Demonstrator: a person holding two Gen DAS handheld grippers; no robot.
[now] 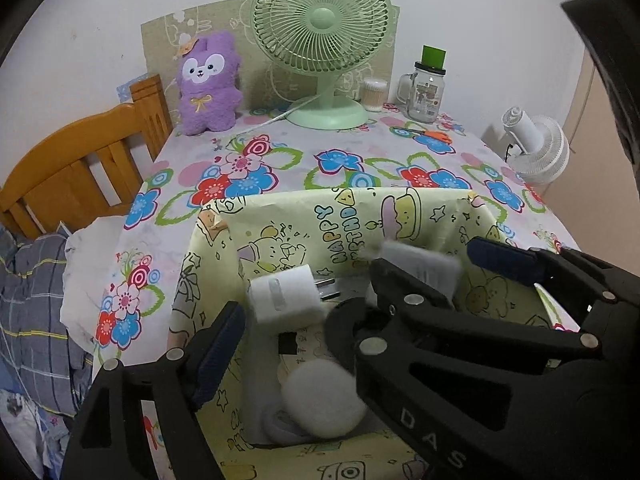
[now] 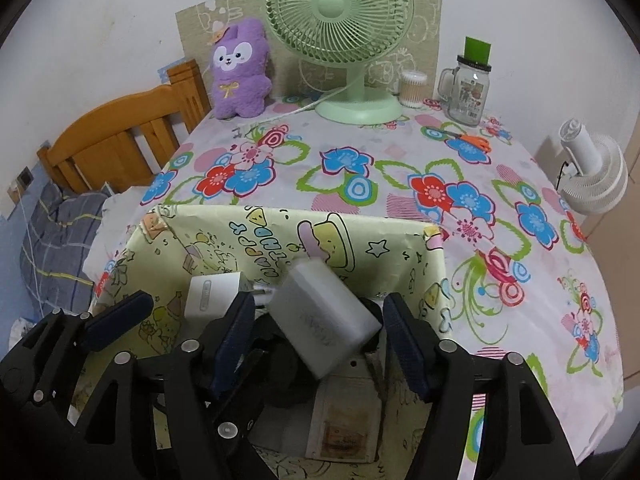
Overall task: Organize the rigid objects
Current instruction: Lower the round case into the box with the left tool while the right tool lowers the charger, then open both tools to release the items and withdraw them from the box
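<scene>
Box (image 2: 360, 236): lower centre, on counter (image 2: 360, 152).
Left hand-held gripper (image 1: 348, 292): jaws apart, charger (image 1: 284, 294) loose between.
Right hand-held gripper (image 2: 320, 336): spread, adapter (image 2: 324, 320) between, unpressed.

Dim even indoor light, soft shadows, fisheye-bent dark edges, nearest objects perhaps motion-blurred

The box (image 1: 360, 208) wall reads "HAPPY BIRTHDAY"; the right gripper (image 1: 424, 276) reads "DAS".
</scene>
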